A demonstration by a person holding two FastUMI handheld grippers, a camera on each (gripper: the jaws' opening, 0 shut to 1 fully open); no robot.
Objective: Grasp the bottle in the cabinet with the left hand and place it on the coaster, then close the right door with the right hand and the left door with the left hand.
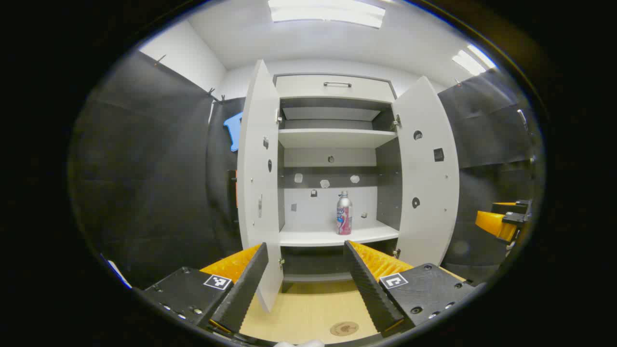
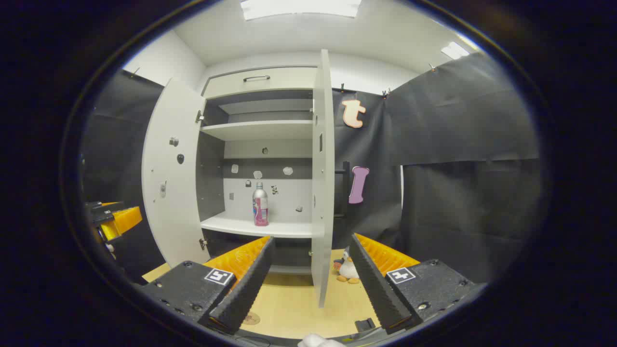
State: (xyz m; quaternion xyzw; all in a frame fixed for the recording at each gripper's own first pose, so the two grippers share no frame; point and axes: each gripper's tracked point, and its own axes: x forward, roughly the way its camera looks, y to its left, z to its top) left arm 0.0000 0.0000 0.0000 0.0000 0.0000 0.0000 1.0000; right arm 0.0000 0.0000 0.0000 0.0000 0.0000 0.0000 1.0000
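White cabinet (image 1: pixel 332 159) with both doors swung open, black cloth walls either side, pale wood tabletop (image 1: pixel 308 313) below.

On the lower shelf (image 1: pixel 337 236) the bottle (image 1: pixel 343 213) stands upright and alone, slim, silvery with a pink label, room all round it. My left gripper (image 1: pixel 304 270) is spread wide and holds nothing, well short of the shelf; the left door (image 1: pixel 258 183) edge hangs just between its ribbed fingers. A round coaster (image 1: pixel 344 328) lies flat on the wood near me. My right gripper (image 2: pixel 311 274) is likewise spread and empty, the right door (image 2: pixel 323 178) edge-on before it, a small penguin toy (image 2: pixel 347 270) on the table beside that door.
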